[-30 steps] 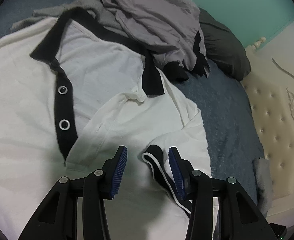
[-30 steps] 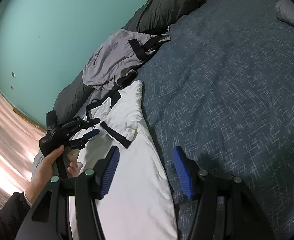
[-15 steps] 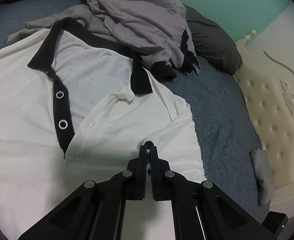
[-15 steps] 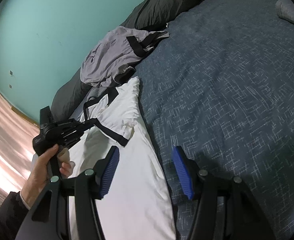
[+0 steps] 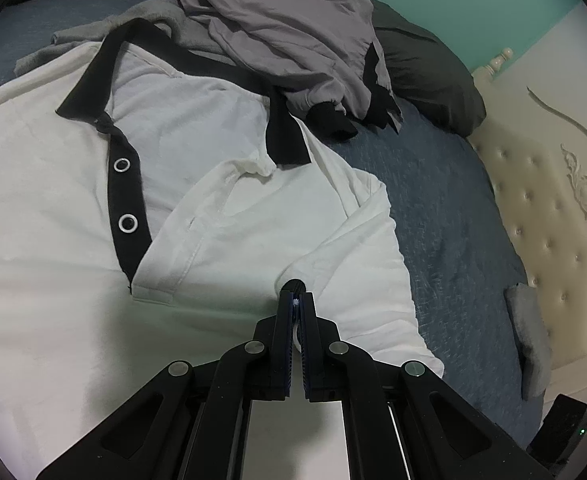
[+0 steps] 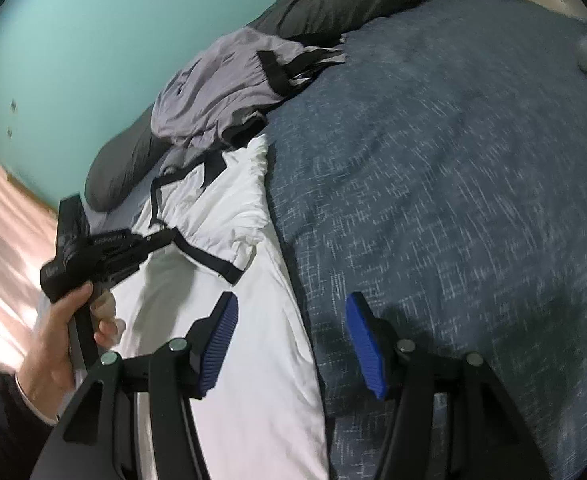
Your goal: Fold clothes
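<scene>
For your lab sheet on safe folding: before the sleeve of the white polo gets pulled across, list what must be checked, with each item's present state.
1. Left gripper shut on the sleeve cuff of the white polo shirt: ok.
2. Grip holds a single layer only: cannot tell, fabric bunches at the tips.
3. Right gripper open and free, hovering over the shirt's edge by the blue bedspread: ok.
4. Shirt front lies flat: not ok, wrinkles near the collar.
5. Shirt free of other clothes: not ok, the grey garment overlaps the collar.
</scene>
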